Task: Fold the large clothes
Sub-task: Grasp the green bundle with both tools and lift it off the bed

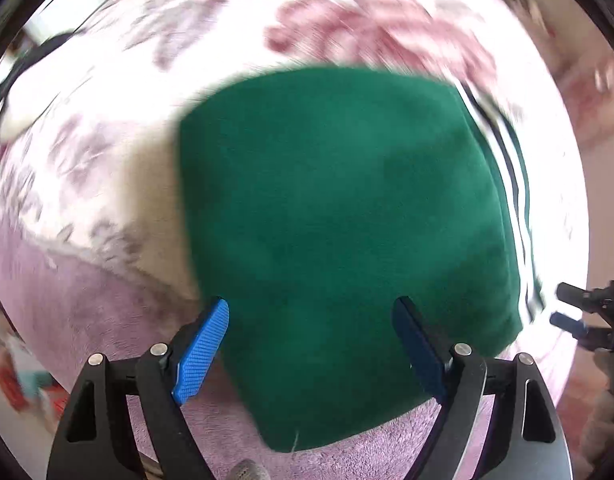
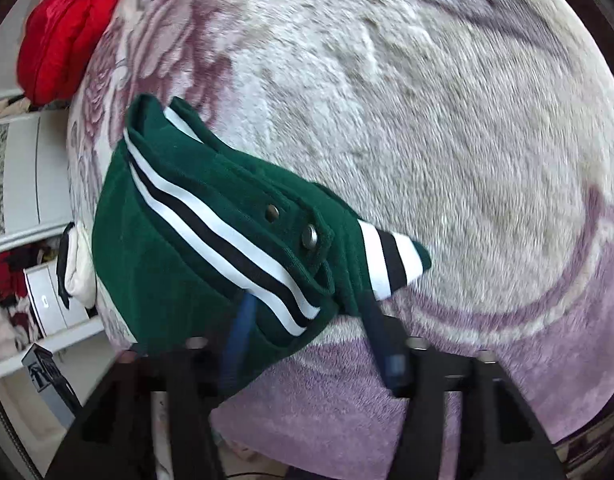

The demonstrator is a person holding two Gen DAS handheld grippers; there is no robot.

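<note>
One folded green garment [image 1: 339, 240] lies on the bed's plush floral blanket [image 1: 87, 184], filling the centre of the left wrist view. Its striped edge [image 1: 507, 184] runs down the right side there, top to bottom, slightly bowed. In the right wrist view the garment [image 2: 167, 248] sits left of centre, its long axis slanting from upper left to lower right, the striped cuff [image 2: 391, 260] pointing right. The left hand-held gripper [image 1: 311, 344] hangs spread over the near green edge, pinching nothing. The right hand-held gripper [image 2: 307, 336] is spread too, blurred, its fingers by the striped hem, gripping nothing.
</note>
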